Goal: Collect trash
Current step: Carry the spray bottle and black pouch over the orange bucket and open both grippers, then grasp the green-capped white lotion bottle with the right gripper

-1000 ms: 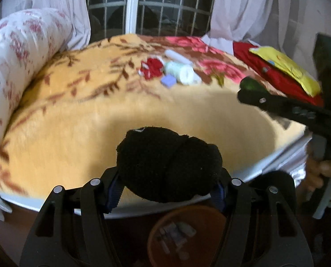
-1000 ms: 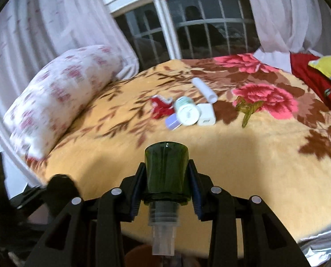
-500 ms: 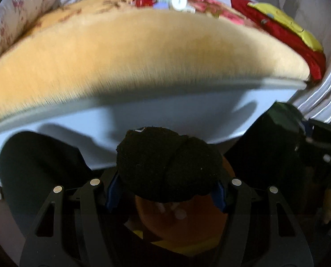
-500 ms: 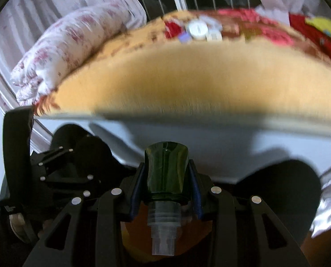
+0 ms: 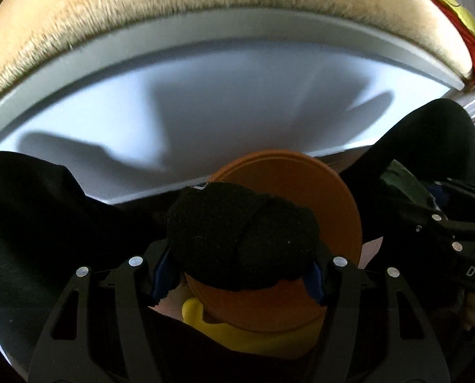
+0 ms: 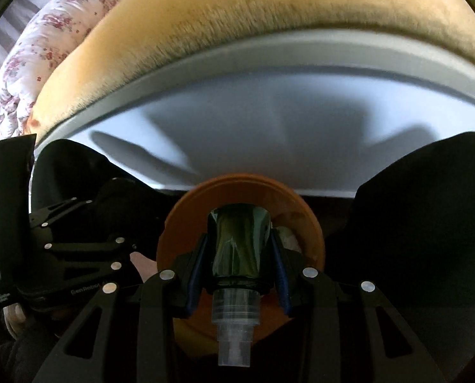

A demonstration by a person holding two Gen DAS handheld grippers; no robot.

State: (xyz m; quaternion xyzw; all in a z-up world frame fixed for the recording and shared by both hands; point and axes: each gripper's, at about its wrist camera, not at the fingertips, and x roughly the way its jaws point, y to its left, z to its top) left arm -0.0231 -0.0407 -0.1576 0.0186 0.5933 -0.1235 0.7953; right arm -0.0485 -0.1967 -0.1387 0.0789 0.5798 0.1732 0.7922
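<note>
A: Left side first. What is the left gripper (image 5: 242,271) doing?

B: It is pinching a black fuzzy bundle (image 5: 242,236), rolled cloth by the look of it, between its blue pads. A second ago it looked out over the bedspread; now it has dropped below the mattress edge, and the orange bin (image 5: 288,233) sits right behind and under the bundle, with something yellow (image 5: 237,328) beneath the bin.

A: So the bundle is over the bin?

B: I judge so. It overlaps the bin's mouth in the left wrist view, though how high above it I cannot tell.

A: And moving right?

B: The right gripper (image 6: 237,274) is clamped on a dark green spray bottle (image 6: 239,245), its clear nozzle pointing back towards the camera. It too has come down from bed level; the bin fills the space behind the bottle, with pale scraps already inside. The orange blanket (image 6: 269,16) and the white bed base (image 6: 301,121) now arch overhead, and the flowered pillow (image 6: 46,48) is at far left.

A: Meaning?

B: Both items look ready to drop. More litter was on the bed a second ago, so the job is likely unfinished.
</note>
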